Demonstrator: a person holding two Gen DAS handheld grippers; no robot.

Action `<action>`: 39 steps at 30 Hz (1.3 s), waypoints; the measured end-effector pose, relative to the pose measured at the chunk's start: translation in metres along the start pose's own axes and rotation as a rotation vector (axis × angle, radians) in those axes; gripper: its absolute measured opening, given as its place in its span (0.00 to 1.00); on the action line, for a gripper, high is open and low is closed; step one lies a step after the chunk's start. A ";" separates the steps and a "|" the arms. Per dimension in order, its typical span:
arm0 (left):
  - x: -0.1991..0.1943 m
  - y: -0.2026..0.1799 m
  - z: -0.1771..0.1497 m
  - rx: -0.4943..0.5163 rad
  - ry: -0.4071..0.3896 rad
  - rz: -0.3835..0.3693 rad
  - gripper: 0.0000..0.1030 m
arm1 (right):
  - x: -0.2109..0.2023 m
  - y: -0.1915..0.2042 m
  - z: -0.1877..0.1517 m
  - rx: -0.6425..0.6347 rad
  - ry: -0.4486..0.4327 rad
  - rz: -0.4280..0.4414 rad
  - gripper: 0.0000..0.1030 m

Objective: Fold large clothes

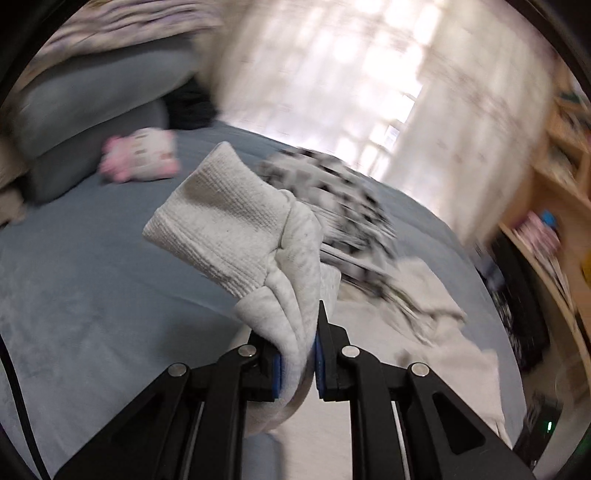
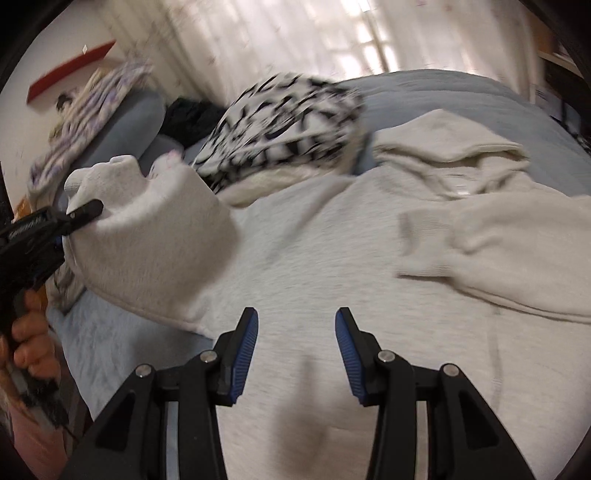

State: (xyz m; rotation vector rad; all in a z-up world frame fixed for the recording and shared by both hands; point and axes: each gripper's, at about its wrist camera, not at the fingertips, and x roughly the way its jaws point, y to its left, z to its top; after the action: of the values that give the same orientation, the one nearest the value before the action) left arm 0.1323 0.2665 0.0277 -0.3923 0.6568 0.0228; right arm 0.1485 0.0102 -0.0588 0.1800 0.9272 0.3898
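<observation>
A large light grey hooded sweatshirt [image 2: 332, 258] lies spread on a blue-grey bed [image 2: 461, 96]. My left gripper [image 1: 298, 354] is shut on the sweatshirt's sleeve [image 1: 236, 229] near its ribbed cuff and holds it lifted above the bed. In the right wrist view the left gripper [image 2: 86, 212] shows at the left, holding that sleeve [image 2: 147, 221] up. My right gripper [image 2: 296, 325] is open and empty, just above the sweatshirt's body. The other sleeve [image 2: 498, 240] lies folded across the chest, below the hood [image 2: 443, 147].
A black-and-white patterned garment [image 2: 284, 122] lies on the bed beyond the sweatshirt. A pink and white plush toy [image 1: 140, 155] rests by grey pillows [image 1: 92, 99]. Wooden shelves [image 1: 561, 177] stand to the right of the bed. Curtains [image 2: 277, 33] hang behind.
</observation>
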 end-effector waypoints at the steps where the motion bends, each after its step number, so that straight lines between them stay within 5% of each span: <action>1: 0.001 -0.024 -0.008 0.038 0.017 -0.016 0.11 | -0.010 -0.012 -0.001 0.018 -0.016 -0.010 0.42; 7: 0.033 -0.119 -0.070 0.173 0.123 -0.069 0.11 | -0.056 -0.085 -0.013 0.118 -0.077 -0.094 0.43; 14: 0.110 -0.157 -0.170 0.247 0.405 0.006 0.11 | -0.081 -0.156 -0.049 0.214 -0.051 -0.147 0.43; 16: 0.117 -0.159 -0.182 0.254 0.441 0.019 0.18 | -0.082 -0.167 -0.057 0.224 -0.038 -0.141 0.43; 18: 0.113 -0.159 -0.183 0.236 0.452 -0.027 0.39 | -0.082 -0.174 -0.061 0.233 -0.031 -0.127 0.43; 21: 0.093 -0.154 -0.173 0.174 0.438 -0.098 0.76 | -0.081 -0.179 -0.064 0.251 -0.021 -0.088 0.43; 25: 0.061 -0.145 -0.157 0.140 0.383 -0.157 0.76 | -0.078 -0.173 -0.063 0.255 -0.006 -0.019 0.45; 29: 0.023 -0.134 -0.146 0.127 0.298 -0.175 0.76 | -0.076 -0.158 -0.061 0.237 0.004 0.030 0.58; 39: -0.019 -0.089 -0.161 0.198 0.206 -0.033 0.76 | -0.034 -0.122 -0.067 0.263 0.145 0.195 0.61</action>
State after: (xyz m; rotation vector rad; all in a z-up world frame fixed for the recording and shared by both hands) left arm 0.0349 0.1280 -0.0458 -0.2151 0.8482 -0.1148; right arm 0.1065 -0.1166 -0.1117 0.4906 1.1071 0.4639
